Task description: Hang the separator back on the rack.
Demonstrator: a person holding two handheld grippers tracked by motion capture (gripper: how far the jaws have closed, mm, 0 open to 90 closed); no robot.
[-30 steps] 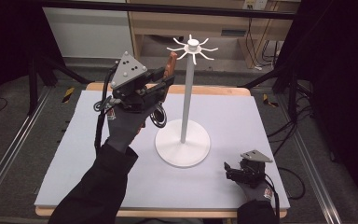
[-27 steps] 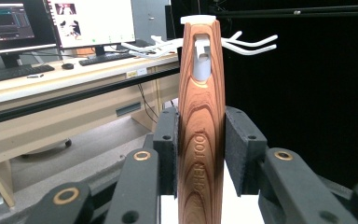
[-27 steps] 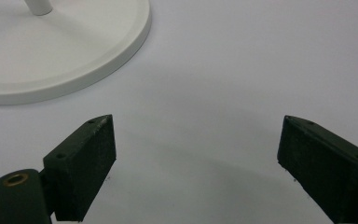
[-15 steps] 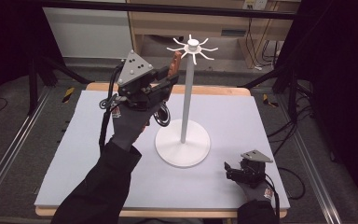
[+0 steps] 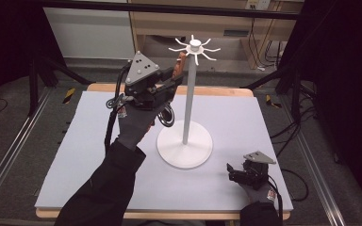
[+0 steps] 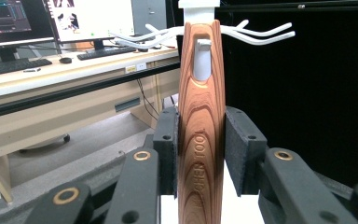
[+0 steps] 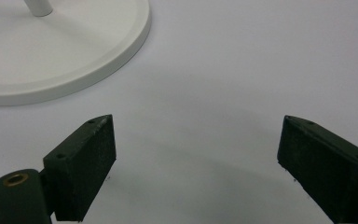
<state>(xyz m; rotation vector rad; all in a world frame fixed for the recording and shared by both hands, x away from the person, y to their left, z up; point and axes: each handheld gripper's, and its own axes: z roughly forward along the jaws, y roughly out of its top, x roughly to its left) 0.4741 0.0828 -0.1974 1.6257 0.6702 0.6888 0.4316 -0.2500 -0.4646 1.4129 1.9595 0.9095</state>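
Observation:
My left gripper (image 5: 173, 79) is shut on a wooden kitchen-tool handle (image 5: 181, 65), held upright beside the top of a white stand (image 5: 188, 108). In the left gripper view the handle (image 6: 200, 140) is pressed between both pads (image 6: 168, 149), and a white hook tip (image 6: 204, 44) shows in its hanging hole. The stand's hooks (image 5: 195, 47) spread out around the handle's tip. A dark looped end (image 5: 167, 117) hangs below the hand. My right gripper (image 5: 229, 172) rests low on the white mat (image 5: 245, 117), open with nothing between its jaws (image 7: 196, 154), near the stand's round base (image 7: 74, 56).
The stand's base (image 5: 185, 149) sits mid-table. The mat has bare room to the left and right of it. A desk with monitors and a keyboard (image 6: 18, 65) lies beyond the table. Black frame legs and cables stand around the table's sides.
My left gripper has shifted slightly right with the handle, bringing its tip up against the stand's hooks. The right gripper has stayed still.

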